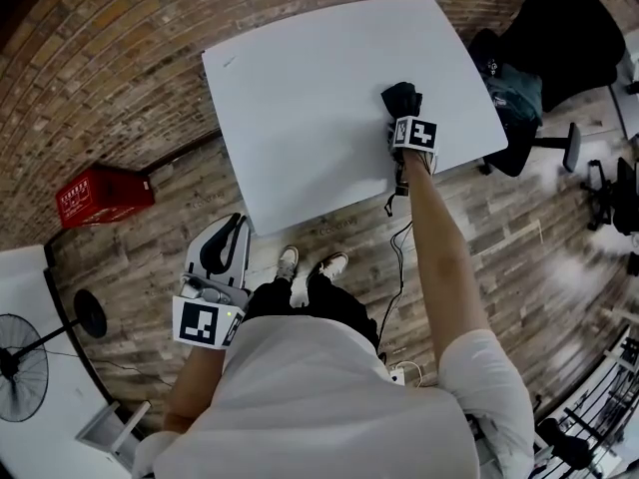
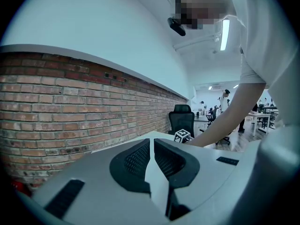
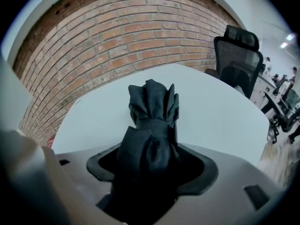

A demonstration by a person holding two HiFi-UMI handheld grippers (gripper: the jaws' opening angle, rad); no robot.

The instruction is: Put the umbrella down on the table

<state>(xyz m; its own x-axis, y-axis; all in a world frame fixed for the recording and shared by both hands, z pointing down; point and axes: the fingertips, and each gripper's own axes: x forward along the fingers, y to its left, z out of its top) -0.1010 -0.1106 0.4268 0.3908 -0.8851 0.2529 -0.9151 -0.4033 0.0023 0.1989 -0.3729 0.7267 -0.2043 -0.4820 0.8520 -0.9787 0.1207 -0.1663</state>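
A: How is the scene lit?
B: Bright, even indoor light is given; glare is thrown by a ceiling strip light (image 2: 225, 34).
A: And sharpness?
B: Heavy fisheye bending and dark vignetted corners are seen; the umbrella (image 3: 152, 125), close to the lens, is rendered dark and soft.

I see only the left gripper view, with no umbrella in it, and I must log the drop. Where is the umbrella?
Observer: The folded black umbrella is over the white table, near its right edge in the head view.
Operator: Does the right gripper have it?
Observer: Its near end sits between that gripper's jaws; whether the pads press on it I cannot tell.
Operator: And where is my left gripper?
Observer: Off the table's near corner, above the wooden floor.
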